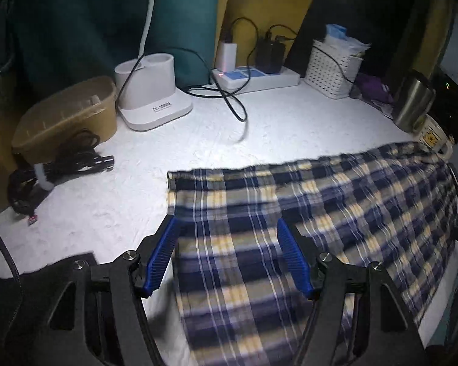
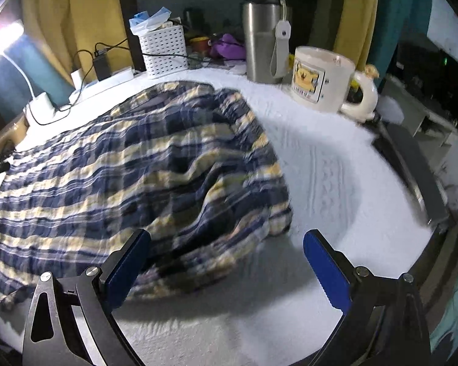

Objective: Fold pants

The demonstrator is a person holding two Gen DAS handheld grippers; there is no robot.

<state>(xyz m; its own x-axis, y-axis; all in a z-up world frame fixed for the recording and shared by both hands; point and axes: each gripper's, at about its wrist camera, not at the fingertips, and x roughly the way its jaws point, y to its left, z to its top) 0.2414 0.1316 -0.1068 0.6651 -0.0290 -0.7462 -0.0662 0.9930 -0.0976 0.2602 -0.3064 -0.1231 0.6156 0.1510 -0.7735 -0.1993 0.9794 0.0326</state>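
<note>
Left wrist view: the white, rough-textured bench [image 1: 259,128] fills the frame, bare at upper centre. Soft plaid pants [image 1: 320,207] lie flat across the lower right, one leg running between the spread left tongs [image 1: 227,228]. In the right wrist view the crumpled waist sits lower left, beside the spread, empty right tongs [image 2: 226,244].

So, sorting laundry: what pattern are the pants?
Navy, grey and yellow plaid pants; clearest in left wrist view.
</note>
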